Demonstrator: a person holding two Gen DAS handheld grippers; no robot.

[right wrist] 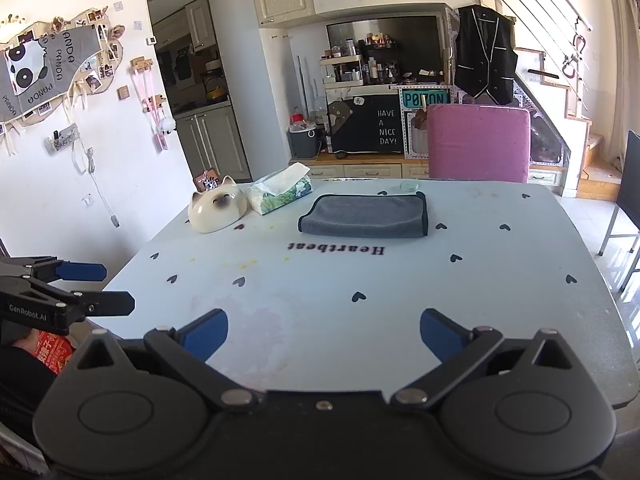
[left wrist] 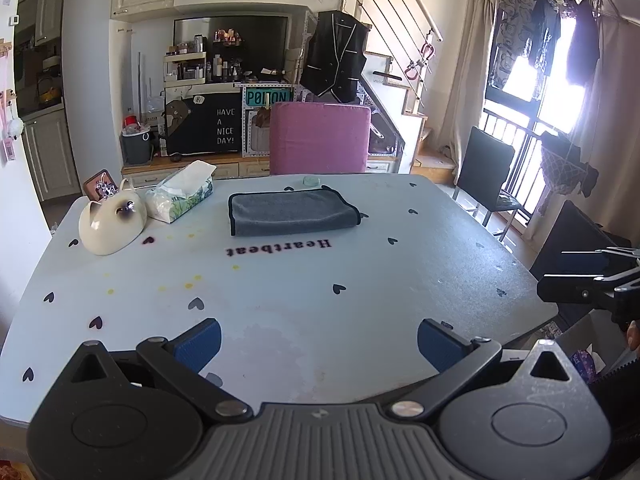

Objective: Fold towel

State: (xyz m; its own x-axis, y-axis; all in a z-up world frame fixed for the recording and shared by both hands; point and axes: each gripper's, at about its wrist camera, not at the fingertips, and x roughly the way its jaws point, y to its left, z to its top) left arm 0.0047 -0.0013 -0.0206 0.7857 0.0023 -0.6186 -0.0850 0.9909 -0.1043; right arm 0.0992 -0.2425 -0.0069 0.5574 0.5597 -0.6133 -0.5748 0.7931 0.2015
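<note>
Grey towel (left wrist: 293, 213) with dark edging, folded flat into a rectangle on the far tabletop (left wrist: 280, 300). Left tool (left wrist: 319, 345) and right tool (right wrist: 324, 334) both released, spread wide, holding nothing, well short of it.

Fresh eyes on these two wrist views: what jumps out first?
A grey towel, already folded, lies flat at the far middle of the pale blue table, just beyond the printed word "Heartbeat". To its left sit a cream cat-face bowl and a tissue pack, and a pink chair stands behind the table. The left gripper and right gripper are both open and empty at the near edge.
</note>
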